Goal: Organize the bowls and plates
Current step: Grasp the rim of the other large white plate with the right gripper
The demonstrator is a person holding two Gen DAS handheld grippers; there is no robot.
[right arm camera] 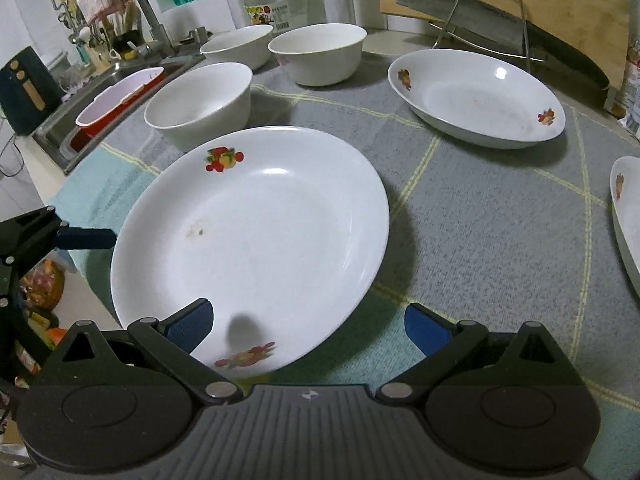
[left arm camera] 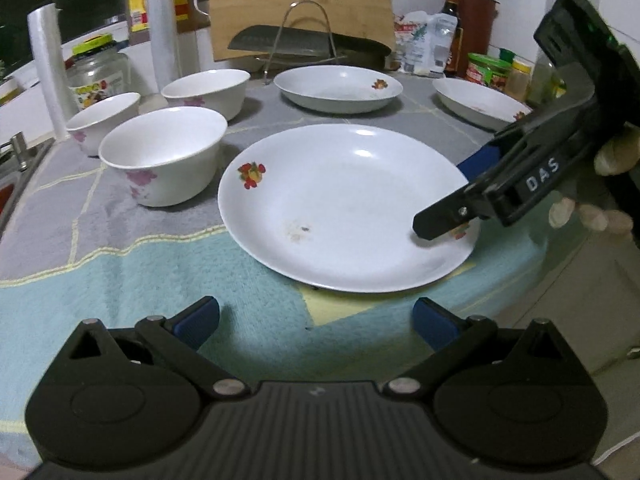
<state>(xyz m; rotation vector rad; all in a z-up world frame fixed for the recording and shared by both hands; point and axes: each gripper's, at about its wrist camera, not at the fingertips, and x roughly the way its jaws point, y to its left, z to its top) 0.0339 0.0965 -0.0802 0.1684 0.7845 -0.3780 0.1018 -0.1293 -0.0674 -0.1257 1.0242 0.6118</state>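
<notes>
In the left wrist view, nothing is stacked yet: three bowls (left arm camera: 162, 154) and three plates sit separately on the mat (left arm camera: 120, 272). The left gripper (left arm camera: 316, 318), jaws wide apart and empty, hovers just short of the nearest plate (left arm camera: 344, 208).

In the right wrist view, the right gripper (right arm camera: 308, 326) straddles that plate's near rim, jaws spread, not yet clamped.

left claw (left arm camera: 316, 322) — black, blue pads | right claw (right arm camera: 308, 322) — black, "DAS" label, silver screws

Splayed right tool (right arm camera: 308, 326) over plate (right arm camera: 256, 240)
</notes>
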